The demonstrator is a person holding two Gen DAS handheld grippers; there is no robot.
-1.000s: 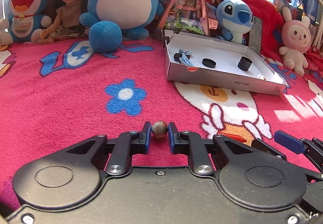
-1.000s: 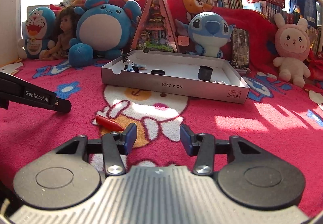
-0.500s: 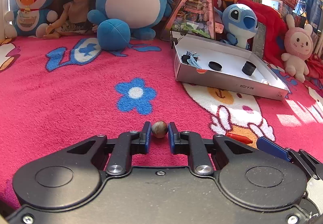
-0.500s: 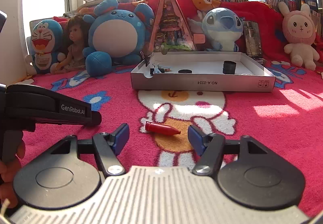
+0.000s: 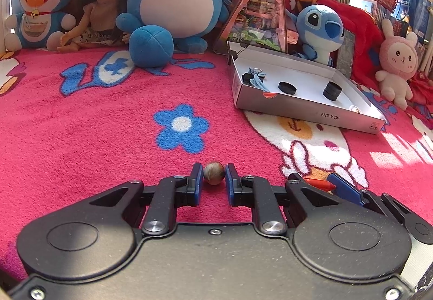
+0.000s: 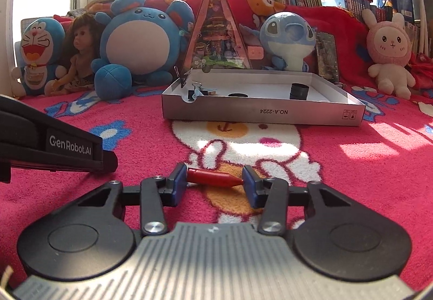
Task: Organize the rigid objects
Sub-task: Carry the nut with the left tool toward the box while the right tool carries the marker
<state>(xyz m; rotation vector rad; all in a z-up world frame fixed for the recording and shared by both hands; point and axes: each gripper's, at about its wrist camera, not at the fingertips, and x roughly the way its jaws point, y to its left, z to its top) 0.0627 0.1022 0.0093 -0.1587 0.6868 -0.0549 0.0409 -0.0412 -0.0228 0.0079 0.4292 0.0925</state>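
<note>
My left gripper (image 5: pixel 213 178) is shut on a small brown marble (image 5: pixel 213 177) just above the pink blanket. My right gripper (image 6: pixel 215 182) is open, its two fingers on either side of a red crayon (image 6: pixel 213 178) that lies crosswise on the blanket; the crayon's tip touches the right finger. The crayon also shows in the left wrist view (image 5: pixel 318 183) beside a blue finger of the right gripper. An open silver box (image 6: pixel 262 112) sits beyond, holding black caps (image 6: pixel 299 91) and clips (image 6: pixel 197 91). It shows in the left wrist view (image 5: pixel 305 108) to the right.
Plush toys, a doll (image 5: pixel 100 2) and a triangular display case (image 6: pixel 216 37) line the back of the blanket. A pink rabbit plush (image 6: pixel 389 53) sits at the far right. The left gripper's body (image 6: pixel 54 148) lies close to the left of my right gripper.
The right gripper has moved forward and down, bringing its open fingers around the red crayon. The left gripper keeps its hold on the marble and has shifted slightly.
</note>
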